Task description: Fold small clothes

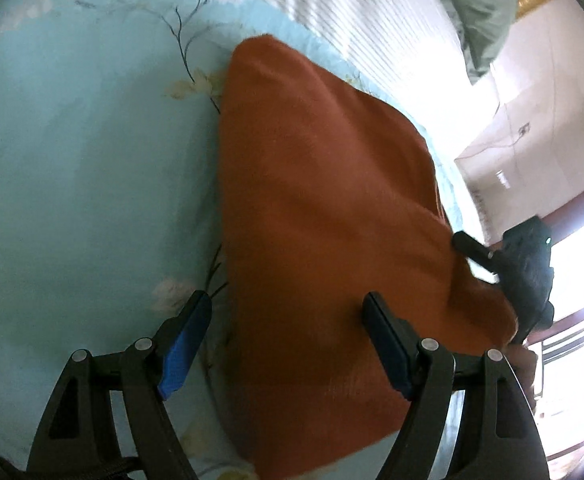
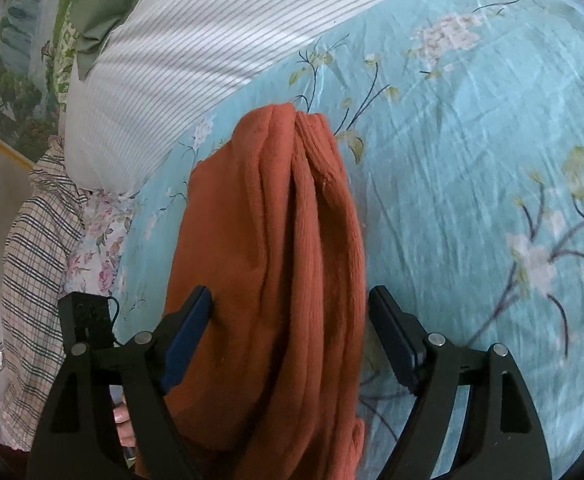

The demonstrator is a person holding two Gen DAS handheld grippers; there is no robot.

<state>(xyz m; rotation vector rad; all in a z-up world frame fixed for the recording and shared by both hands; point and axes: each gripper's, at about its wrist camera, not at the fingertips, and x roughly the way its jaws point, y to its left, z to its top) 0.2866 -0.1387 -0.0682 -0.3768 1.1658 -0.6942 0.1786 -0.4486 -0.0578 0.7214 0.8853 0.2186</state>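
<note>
No writing or label is showing anywhere. The left gripper [image 1: 287, 316] is hanging with its jaws apart over the left edge of the orange knit garment [image 1: 324, 216], which is lying in soft folds on the pale blue floral bedsheet [image 1: 71, 160]. The right gripper [image 2: 289, 310] is also standing spread wide, the ribbed, bunched cloth running up between its blue-padded fingers [image 2: 187, 332]. A striped white pillow [image 2: 179, 60] is sitting beyond.

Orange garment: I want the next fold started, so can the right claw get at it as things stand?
Probably yes. The right claw is open with the orange garment already lying between its fingers on the blue floral bedsheet, and nothing covers the cloth there.
</note>
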